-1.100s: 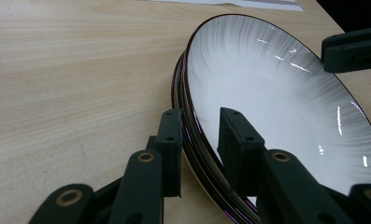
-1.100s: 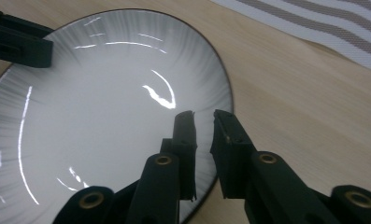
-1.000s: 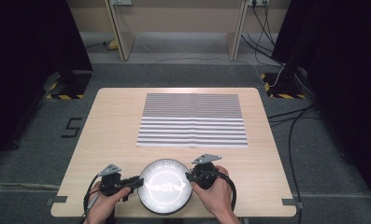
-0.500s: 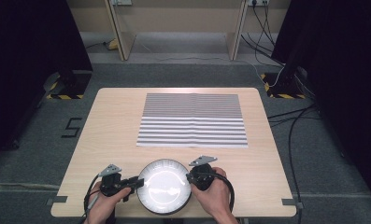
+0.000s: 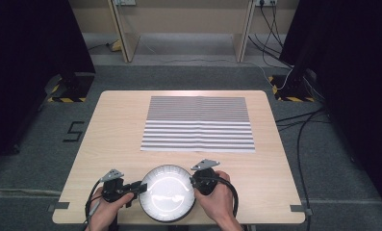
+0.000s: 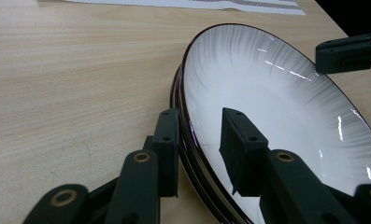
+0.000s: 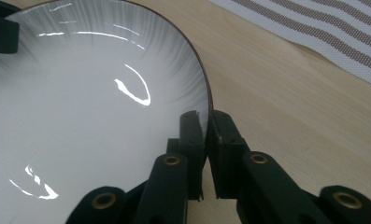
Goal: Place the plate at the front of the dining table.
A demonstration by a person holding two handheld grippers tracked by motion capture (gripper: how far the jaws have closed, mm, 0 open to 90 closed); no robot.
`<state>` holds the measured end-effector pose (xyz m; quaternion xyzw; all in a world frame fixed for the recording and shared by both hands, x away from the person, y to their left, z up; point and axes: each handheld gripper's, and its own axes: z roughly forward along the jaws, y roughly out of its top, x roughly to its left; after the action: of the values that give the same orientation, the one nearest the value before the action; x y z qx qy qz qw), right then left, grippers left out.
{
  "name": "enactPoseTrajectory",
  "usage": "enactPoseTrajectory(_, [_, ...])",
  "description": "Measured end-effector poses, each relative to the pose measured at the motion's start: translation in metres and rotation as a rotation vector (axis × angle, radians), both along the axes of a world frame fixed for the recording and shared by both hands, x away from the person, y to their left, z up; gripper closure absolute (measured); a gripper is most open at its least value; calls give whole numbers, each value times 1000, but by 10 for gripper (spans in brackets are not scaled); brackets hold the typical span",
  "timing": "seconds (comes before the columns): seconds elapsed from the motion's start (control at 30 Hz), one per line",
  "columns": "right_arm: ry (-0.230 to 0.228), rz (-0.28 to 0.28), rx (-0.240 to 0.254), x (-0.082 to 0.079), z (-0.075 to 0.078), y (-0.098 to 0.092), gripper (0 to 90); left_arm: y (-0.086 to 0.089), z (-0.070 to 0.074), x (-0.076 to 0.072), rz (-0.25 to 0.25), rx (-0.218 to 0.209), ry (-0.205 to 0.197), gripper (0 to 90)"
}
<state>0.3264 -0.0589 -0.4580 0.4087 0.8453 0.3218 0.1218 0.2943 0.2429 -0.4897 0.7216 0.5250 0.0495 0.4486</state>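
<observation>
A stack of white plates with dark rims [image 5: 167, 193] sits at the table's front edge between my two grippers. My left gripper [image 5: 139, 186] is open and straddles the stack's left rim [image 6: 185, 112], one jaw outside and one over the top plate's white inside [image 6: 286, 107], with a gap showing at the inner pad. My right gripper [image 5: 194, 182] has just been closing its jaws. It is now shut on the top plate's right rim [image 7: 206, 100], which is pinched between its pads [image 7: 205, 126]. The right gripper's jaw [image 6: 349, 49] shows across the plate.
A grey-and-white striped mat [image 5: 198, 123] lies flat across the middle and far half of the wooden table [image 5: 116, 130]. Bare wood lies between the mat and the plates. Dark stands, cables and desk legs are on the floor beyond the table.
</observation>
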Motion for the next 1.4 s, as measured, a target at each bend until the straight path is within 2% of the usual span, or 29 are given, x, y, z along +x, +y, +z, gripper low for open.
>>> enactPoseTrajectory(0.03, [7,17,18,0,2,0,900,0,0,0,0,4,-2,683])
enactPoseTrajectory(0.07, [91,55,53,0,-2,3,900,-1,0,0,3,15,-3,702])
enactPoseTrajectory(0.1, [126,69,-12,-2,-11,11,900,-1,1,0,0,26,-5,721])
enactPoseTrajectory(0.13, [69,63,-6,-9,-16,18,900,0,1,-1,-1,30,-5,736])
enactPoseTrajectory(0.2, [72,62,-15,-9,-15,19,900,1,0,-3,0,22,-2,736])
enactPoseTrajectory(0.23, [72,33,43,-6,-8,14,833,2,-1,-4,3,11,-4,735])
enactPoseTrajectory(0.33, [51,-48,74,-1,8,-7,795,2,0,-3,-1,7,6,732])
enactPoseTrajectory(0.37, [58,-56,67,1,11,-12,794,2,-1,-2,7,-2,6,731])
enactPoseTrajectory(0.43, [102,-61,61,3,13,-22,795,2,0,-1,5,-3,9,727])
enactPoseTrajectory(0.53, [161,-30,76,3,7,-20,798,1,0,-2,4,0,10,716])
enactPoseTrajectory(0.63, [200,-25,77,2,2,-16,798,2,0,-3,7,-5,11,711])
enactPoseTrajectory(0.77, [206,-51,70,0,2,-14,805,1,0,-3,5,-9,11,698])
enactPoseTrajectory(0.87, [181,-43,40,-1,5,-10,834,0,1,-3,7,-4,8,683])
enactPoseTrajectory(0.97, [161,-4,30,-2,8,-5,891,0,0,-3,10,5,10,675])
enactPoseTrajectory(1.1, [154,2,15,0,5,2,829,1,0,-3,11,-1,17,672])
enactPoseTrajectory(1.27, [186,-26,50,3,0,1,810,2,0,-2,15,-6,35,701])
enactPoseTrajectory(1.4, [192,-29,75,5,-2,0,808,3,1,-3,18,-3,37,703])
